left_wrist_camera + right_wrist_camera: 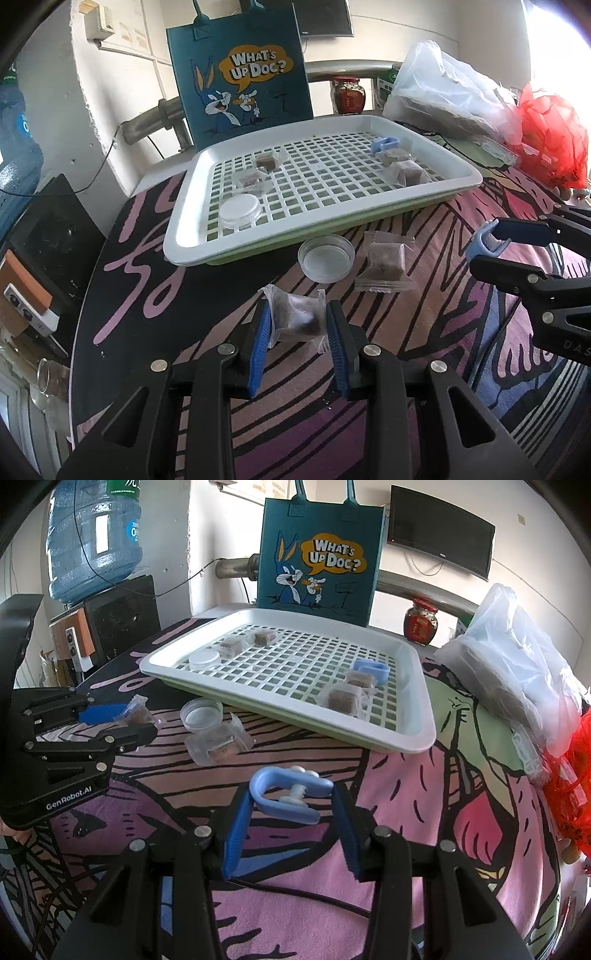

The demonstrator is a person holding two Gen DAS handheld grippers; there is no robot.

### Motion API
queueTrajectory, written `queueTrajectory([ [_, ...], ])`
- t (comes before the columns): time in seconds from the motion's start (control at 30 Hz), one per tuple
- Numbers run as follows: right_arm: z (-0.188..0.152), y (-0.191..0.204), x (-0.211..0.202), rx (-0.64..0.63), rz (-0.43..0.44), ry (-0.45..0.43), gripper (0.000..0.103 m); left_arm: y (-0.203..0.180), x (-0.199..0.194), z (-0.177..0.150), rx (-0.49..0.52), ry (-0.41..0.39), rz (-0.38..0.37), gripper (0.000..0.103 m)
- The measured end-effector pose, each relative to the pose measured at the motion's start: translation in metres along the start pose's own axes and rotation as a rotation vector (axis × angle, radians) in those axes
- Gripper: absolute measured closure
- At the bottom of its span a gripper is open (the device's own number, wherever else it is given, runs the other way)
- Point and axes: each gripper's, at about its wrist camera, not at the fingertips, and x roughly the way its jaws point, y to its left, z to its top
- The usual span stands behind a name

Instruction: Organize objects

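My left gripper (297,323) is shut on a clear-wrapped brown candy (295,317), held just above the patterned tablecloth; it also shows in the right wrist view (138,714). My right gripper (291,801) is shut on a light blue plastic clip (286,794), seen from the side in the left wrist view (487,243). A white grid tray (192,236) lies behind, holding several wrapped candies (404,171), a second blue clip (384,143) and a white lid (240,210). On the cloth lie a clear lid (325,258) and another wrapped candy (384,264).
A blue cartoon tote bag (240,74) stands behind the tray. A clear plastic bag (450,92), a red mesh bag (554,136) and a jar (348,94) lie at the right. A speaker (110,624) and water bottle (92,535) stand at the left.
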Motion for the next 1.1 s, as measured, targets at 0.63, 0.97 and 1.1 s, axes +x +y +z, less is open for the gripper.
queueTrajectory([
  [0.63, -0.0004, 0.0008, 0.0005, 0.002, 0.005, 0.001, 0.06, -0.0008, -0.0013, -0.0003, 0.003, -0.006, -0.028, 0.074],
  [0.97, 0.0, 0.0004, 0.0002, 0.005, 0.015, -0.003, 0.06, -0.0008, -0.0015, 0.0002, 0.001, -0.007, -0.029, 0.074],
  [1.1, 0.0001, -0.0025, -0.0001, 0.005, 0.019, -0.005, 0.06, -0.0008, -0.0018, 0.0005, 0.0, -0.008, -0.029, 0.074],
])
